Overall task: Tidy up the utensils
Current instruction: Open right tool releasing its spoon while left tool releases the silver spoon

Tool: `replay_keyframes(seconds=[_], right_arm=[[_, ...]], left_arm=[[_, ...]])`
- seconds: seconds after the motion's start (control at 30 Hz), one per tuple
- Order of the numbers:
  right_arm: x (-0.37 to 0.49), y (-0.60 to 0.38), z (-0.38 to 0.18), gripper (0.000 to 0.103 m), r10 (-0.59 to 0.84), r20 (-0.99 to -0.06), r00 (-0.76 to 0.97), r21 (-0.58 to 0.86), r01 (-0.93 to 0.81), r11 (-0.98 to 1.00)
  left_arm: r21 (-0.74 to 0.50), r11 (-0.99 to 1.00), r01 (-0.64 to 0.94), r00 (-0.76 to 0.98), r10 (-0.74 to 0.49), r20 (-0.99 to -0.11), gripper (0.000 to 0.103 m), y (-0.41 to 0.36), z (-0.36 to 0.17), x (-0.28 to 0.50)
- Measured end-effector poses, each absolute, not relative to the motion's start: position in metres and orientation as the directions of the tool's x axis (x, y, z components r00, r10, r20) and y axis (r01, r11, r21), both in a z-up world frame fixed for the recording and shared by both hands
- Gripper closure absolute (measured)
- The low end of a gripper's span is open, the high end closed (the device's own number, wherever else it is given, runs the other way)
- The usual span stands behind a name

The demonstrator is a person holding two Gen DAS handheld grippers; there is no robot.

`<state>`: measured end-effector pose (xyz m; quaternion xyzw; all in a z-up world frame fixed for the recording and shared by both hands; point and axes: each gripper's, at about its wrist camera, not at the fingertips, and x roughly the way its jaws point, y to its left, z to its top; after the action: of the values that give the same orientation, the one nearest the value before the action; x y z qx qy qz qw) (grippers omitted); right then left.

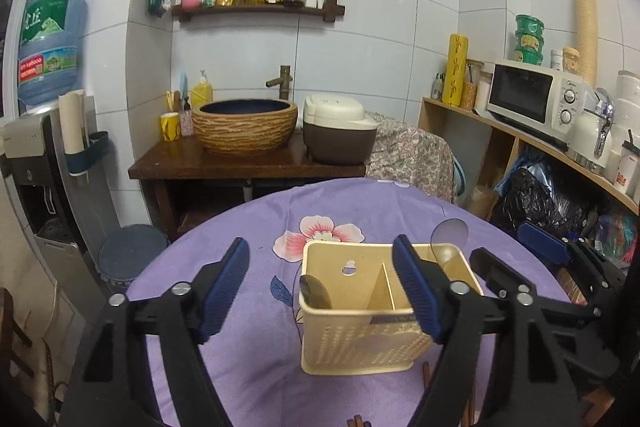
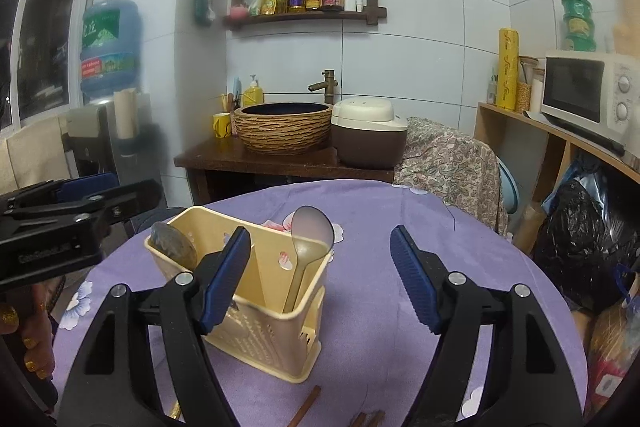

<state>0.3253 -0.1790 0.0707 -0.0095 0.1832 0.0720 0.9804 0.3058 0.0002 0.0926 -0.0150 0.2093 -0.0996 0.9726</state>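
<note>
Both grippers hang open over a utensil caddy

The left gripper [image 1: 322,287] and right gripper [image 2: 320,277] each hold their jaws wide apart with nothing between, above the cream perforated plastic caddy [image 2: 256,311] standing on the purple floral tablecloth [image 2: 380,227]; a translucent ladle [image 2: 310,239] and a dark spoon [image 2: 172,245] stand in separate compartments, brown chopsticks [image 2: 306,407] lying near its base

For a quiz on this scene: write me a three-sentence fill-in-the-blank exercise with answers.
1. The caddy stands on a ____ tablecloth.
2. The caddy holds ____ spoons: the clear ladle and the dark spoon.
3. Both the left gripper and the right gripper are ____.

Answers: purple; two; open
</note>
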Motion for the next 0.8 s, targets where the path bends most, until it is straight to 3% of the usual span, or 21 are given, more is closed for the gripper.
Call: replay_keyframes(seconds=[0.07, 0.17, 0.63, 0.8], right_arm=[[0.311, -0.18, 0.072, 0.025, 0.115, -0.359, 0.926, -0.012, -0.127, 0.992], [0.289, -0.185, 0.07, 0.023, 0.09, -0.381, 0.92, -0.034, -0.111, 0.993], [0.225, -0.215, -0.024, 0.02, -0.042, -0.659, 0.751, -0.065, -0.001, 0.998], [0.21, -0.221, -0.051, 0.02, -0.063, -0.719, 0.692, -0.064, 0.024, 0.998]], left_arm=[[-0.064, 0.984, 0.167, 0.903, -0.179, -0.392, 0.013, 0.003, 0.093, 0.293], [-0.069, 0.988, 0.137, 0.905, -0.153, -0.397, 0.005, 0.01, 0.088, 0.274], [0.022, 1.0, 0.012, 0.798, 0.004, -0.602, 0.005, 0.028, -0.008, 0.209], [0.019, 1.0, 0.02, 0.741, -0.002, -0.671, 0.012, 0.034, -0.035, 0.199]])
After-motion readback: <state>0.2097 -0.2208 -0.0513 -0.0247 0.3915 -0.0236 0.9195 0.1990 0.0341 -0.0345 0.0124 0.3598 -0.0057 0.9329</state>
